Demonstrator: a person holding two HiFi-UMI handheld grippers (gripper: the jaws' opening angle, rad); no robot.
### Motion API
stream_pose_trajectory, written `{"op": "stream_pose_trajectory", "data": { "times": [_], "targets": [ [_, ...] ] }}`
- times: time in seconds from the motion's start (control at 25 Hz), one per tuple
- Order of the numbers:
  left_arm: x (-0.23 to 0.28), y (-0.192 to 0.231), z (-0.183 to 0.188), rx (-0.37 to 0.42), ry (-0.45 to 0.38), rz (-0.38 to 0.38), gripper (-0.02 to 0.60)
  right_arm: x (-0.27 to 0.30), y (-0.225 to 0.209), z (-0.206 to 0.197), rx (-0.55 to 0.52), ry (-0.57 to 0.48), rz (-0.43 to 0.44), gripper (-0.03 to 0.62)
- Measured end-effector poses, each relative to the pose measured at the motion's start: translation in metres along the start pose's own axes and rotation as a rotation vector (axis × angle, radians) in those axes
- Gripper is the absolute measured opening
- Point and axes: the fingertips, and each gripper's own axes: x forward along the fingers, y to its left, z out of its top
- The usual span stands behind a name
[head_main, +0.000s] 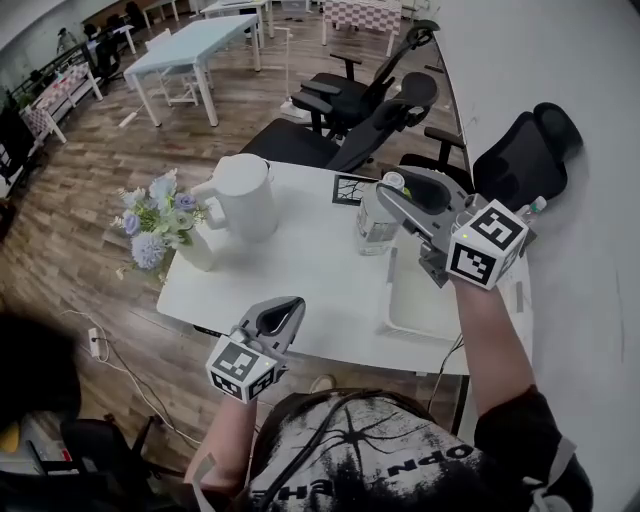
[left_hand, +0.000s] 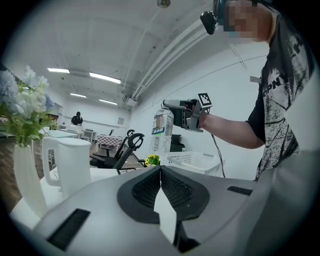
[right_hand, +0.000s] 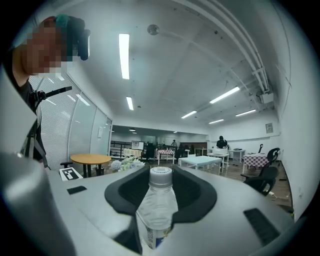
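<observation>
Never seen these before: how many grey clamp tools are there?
2: the left gripper, shut, above the table's near edge; the right gripper, clamped on the water bottle.

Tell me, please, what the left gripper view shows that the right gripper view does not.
Only the left gripper view shows the left gripper with its jaws pressed together and empty. It also shows a white kettle, a white vase, a white basket, and the right gripper seen from the side. Only the right gripper view shows the bottle's white cap between that gripper's jaws, a round wooden table and a marker card. Both show the water bottle, the flowers and the person's dark shirt.
</observation>
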Motion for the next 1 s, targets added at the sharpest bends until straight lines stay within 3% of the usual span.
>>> {"op": "stream_pose_trajectory", "data": {
  "times": [0.48,1.0],
  "targets": [
    [-0.036,0.038,-0.015,-0.057,-0.012,0.113,0.011,0.077,0.054,-0.045,0.030,0.038,0.094,0.155],
    [-0.055,0.063,-0.041,-0.125,0.020,0.188,0.011,0.131,0.095,-0.138,0.076,0.143,0.077,0.153]
  ]
}}
